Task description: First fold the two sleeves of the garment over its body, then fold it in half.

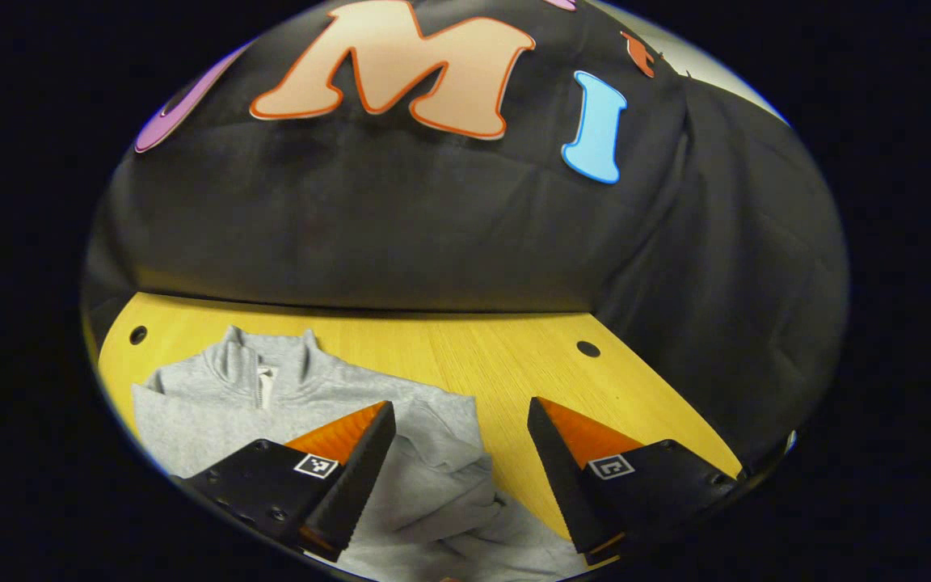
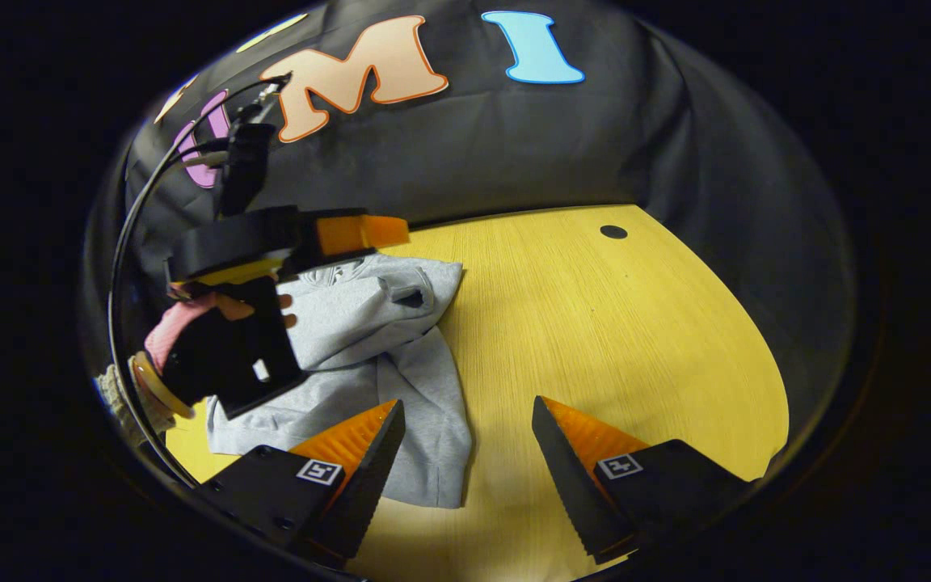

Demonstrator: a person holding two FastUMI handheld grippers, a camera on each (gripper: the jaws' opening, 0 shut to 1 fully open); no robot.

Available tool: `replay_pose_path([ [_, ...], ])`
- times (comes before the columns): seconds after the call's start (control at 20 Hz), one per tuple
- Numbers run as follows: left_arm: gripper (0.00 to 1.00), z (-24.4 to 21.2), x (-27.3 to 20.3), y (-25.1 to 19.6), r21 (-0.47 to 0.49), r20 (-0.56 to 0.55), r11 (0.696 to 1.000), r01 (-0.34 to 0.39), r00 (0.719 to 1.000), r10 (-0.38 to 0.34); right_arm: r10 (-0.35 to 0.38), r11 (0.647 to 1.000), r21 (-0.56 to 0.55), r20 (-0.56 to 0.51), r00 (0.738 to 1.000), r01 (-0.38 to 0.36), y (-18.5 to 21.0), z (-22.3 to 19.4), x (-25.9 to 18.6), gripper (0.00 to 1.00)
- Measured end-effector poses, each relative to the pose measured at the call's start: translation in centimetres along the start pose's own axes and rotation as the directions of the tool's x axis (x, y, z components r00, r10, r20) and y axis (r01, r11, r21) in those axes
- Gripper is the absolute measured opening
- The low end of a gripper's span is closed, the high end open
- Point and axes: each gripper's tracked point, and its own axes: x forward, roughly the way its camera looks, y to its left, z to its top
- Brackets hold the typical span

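The sweatshirt [image 2: 368,356] lies on the worktop [image 2: 611,339], toward its left half as my right gripper view has it, collar [image 1: 263,360] pointing at the booth wall and hem nearest me. It is grey, fleece-like, with a stand-up collar and a short zip at the neck. In the right gripper view a sleeve [image 2: 413,291] lies folded across the chest with its cuff opening facing up; the body below hangs in a loose flap toward the near edge. I judge it soft and light, no stiffness to speak of: it will drape and bunch rather than hold a crease, and a single-layer pinch may drag the layer beneath, or slip. Best hold, I think, is at thick seamed parts: cuff, shoulder seam or hem corners, one corner per tongs for the halving fold. Left tongs [image 1: 461,465]: wide open, holding nothing, hovering over the rumpled fabric at the garment's near right side. Right tongs [image 2: 465,465]: also wide open and empty, one finger above the hem, the other above bare worktop. In the right gripper view the left gripper and the hand [image 2: 191,323] carrying it sit above the sweatshirt's far-left side. I cannot tell whether the second sleeve is folded; that side is hidden behind the gripper.
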Motion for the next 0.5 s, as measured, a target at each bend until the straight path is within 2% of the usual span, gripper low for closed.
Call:
replay_pose_path([
  [0.15,0.95,2.2,-4.2,3.7,-0.002,0.059,0.999,-0.049,0.997,0.049,0.009,1.0,-0.015,-0.003,1.0,-0.009,0.6,-0.4,0.0,0.98],
  [0.2,0.95,2.5,-5.8,5.1,0.0,0.071,0.997,-0.073,0.995,0.072,0.009,1.0,-0.021,-0.004,1.0,-0.009,0.8,-0.5,0.1,0.95],
  [0.25,0.95,2.4,-7.7,6.9,0.007,0.076,0.995,-0.101,0.992,0.1,0.011,1.0,-0.027,-0.009,1.0,-0.012,1.0,-0.8,0.2,0.98],
  [0.45,0.95,0.0,-15.2,14.4,0.042,0.062,0.97,-0.239,0.97,0.236,0.026,0.998,-0.061,-0.031,0.999,-0.027,2.3,-2.2,0.3,0.98],
  [0.5,0.95,-1.4,-17.0,16.0,0.051,0.048,0.961,-0.272,0.962,0.27,0.031,0.997,-0.069,-0.039,0.999,-0.033,2.7,-2.7,0.4,0.95],
])
